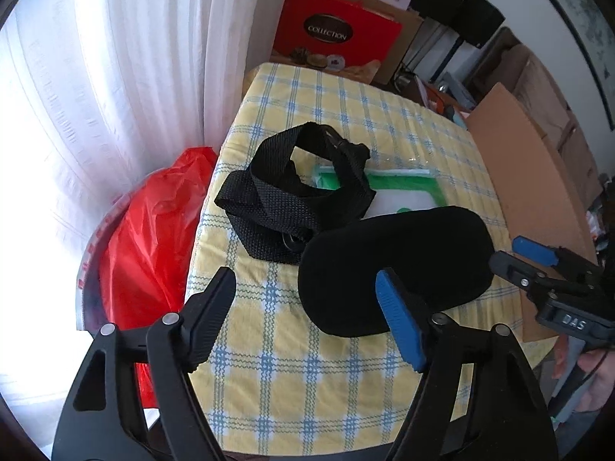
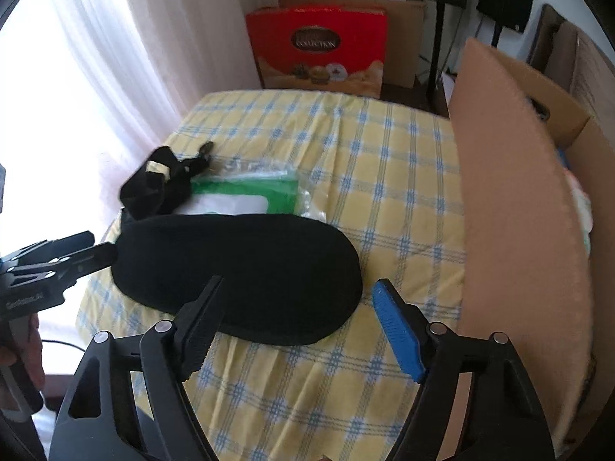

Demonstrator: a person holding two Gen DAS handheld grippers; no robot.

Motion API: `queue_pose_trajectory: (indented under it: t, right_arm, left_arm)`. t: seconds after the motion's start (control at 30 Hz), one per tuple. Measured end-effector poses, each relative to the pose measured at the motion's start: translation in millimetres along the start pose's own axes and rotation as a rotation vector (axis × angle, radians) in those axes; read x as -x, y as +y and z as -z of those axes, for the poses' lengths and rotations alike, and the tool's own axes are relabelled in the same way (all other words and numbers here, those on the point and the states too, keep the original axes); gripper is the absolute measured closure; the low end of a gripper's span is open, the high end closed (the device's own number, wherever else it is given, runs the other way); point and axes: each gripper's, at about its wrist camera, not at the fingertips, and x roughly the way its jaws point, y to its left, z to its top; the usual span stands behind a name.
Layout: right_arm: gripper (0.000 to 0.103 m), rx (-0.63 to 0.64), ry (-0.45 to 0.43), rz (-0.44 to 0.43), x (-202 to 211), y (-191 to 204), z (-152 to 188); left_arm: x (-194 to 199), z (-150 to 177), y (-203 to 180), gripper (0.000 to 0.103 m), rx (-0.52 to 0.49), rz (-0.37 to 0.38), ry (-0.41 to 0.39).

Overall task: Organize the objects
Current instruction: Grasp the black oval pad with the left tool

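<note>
Left gripper (image 1: 307,280): jaws apart, empty, over desk's near edge. Right gripper (image 2: 298,292): likewise. Cardboard box (image 2: 515,207): right edge, interior mostly hidden. Black pad (image 2: 246,272): near edge. Black strap (image 1: 292,192): left edge, overlapping green packet (image 2: 250,192), partly covered.

I'm seeing a matt, felt-like black pad (image 2: 246,276), coarse woven webbing strap (image 1: 269,211), glossy clear plastic packet (image 2: 246,192), woven checked cloth (image 2: 384,192) covering the bench, and rough cardboard flap (image 2: 519,192).
</note>
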Motion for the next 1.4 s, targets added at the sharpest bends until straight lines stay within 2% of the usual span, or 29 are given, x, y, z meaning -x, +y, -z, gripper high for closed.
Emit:
queue_pose_trajectory:
  t: [0.27,0.47,0.53,0.57,0.67,0.87,1.4]
  right_arm:
    - [0.026,-0.061,0.029,0.034,-27.1,-10.9,-0.8]
    - [0.025,-0.131,0.043,-0.032,-35.7,-23.7,0.3]
    - [0.028,-0.145,0.045,-0.052,-34.8,-25.9,-0.2]
    - [0.035,-0.151,0.050,-0.071,-34.1,-26.4,-0.2]
    - [0.042,-0.171,0.067,-0.116,-32.7,-24.2,-0.4]
    - [0.049,-0.184,0.055,-0.108,-25.0,-22.0,1.6]
    - [0.049,-0.087,-0.120,-0.128,65.5,-0.6,-8.9]
  left_arm:
    - [-22.1,-3.0,1.3,0.031,0.008,0.023,0.037]
    - [-30.2,-2.3,1.8,0.034,0.017,0.059,0.048]
    - [-30.9,-3.2,0.2,0.035,0.013,0.059,0.050]
    - [-31.1,-3.5,-0.8,0.037,0.011,0.063,0.052]
    - [-32.6,-3.8,-4.1,0.046,0.013,0.102,0.068]
    - [-29.7,-0.5,-4.4,0.046,0.049,0.109,0.071]
    - [57.9,-14.1,-15.8,0.045,0.064,0.168,-0.102]
